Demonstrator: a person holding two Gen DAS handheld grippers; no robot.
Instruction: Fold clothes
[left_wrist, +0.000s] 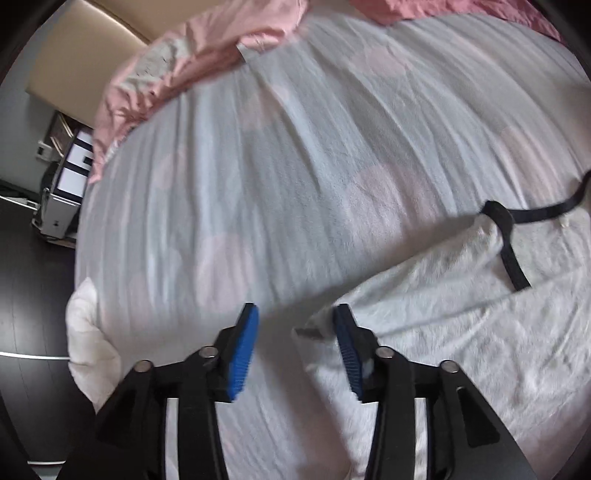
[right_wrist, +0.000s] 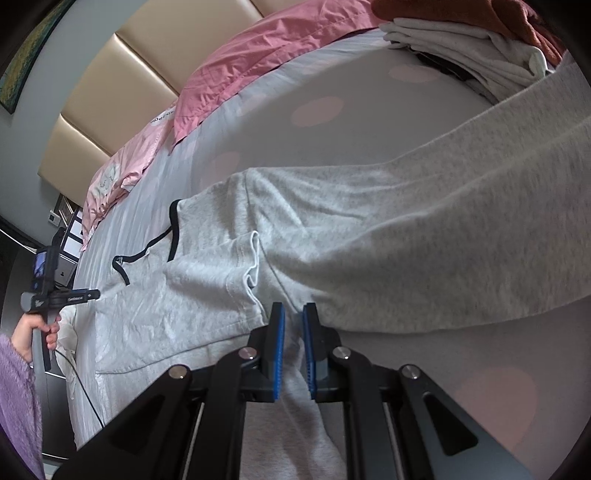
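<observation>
A light grey sweatshirt (right_wrist: 332, 229) with black trim (right_wrist: 173, 229) lies spread on the bed, one sleeve (right_wrist: 480, 155) running toward the upper right. My right gripper (right_wrist: 293, 332) is shut on a fold of its grey fabric, which passes between the blue pads (right_wrist: 277, 350). My left gripper (left_wrist: 295, 332) stands open low over the sheet at the garment's left edge; a corner of the sweatshirt (left_wrist: 443, 314) lies just inside its right pad (left_wrist: 347, 347). In the right wrist view the left gripper (right_wrist: 88, 295) shows at far left, held by a hand (right_wrist: 26, 332) in a purple sleeve.
The bed sheet (left_wrist: 258, 166) is pale with pink dots. A pink quilt (right_wrist: 258, 48) and a beige padded headboard (right_wrist: 129, 81) lie at the far side. A stack of folded clothes (right_wrist: 461, 48) sits top right. A bedside cabinet (left_wrist: 70, 177) and dark floor (left_wrist: 29, 295) lie left.
</observation>
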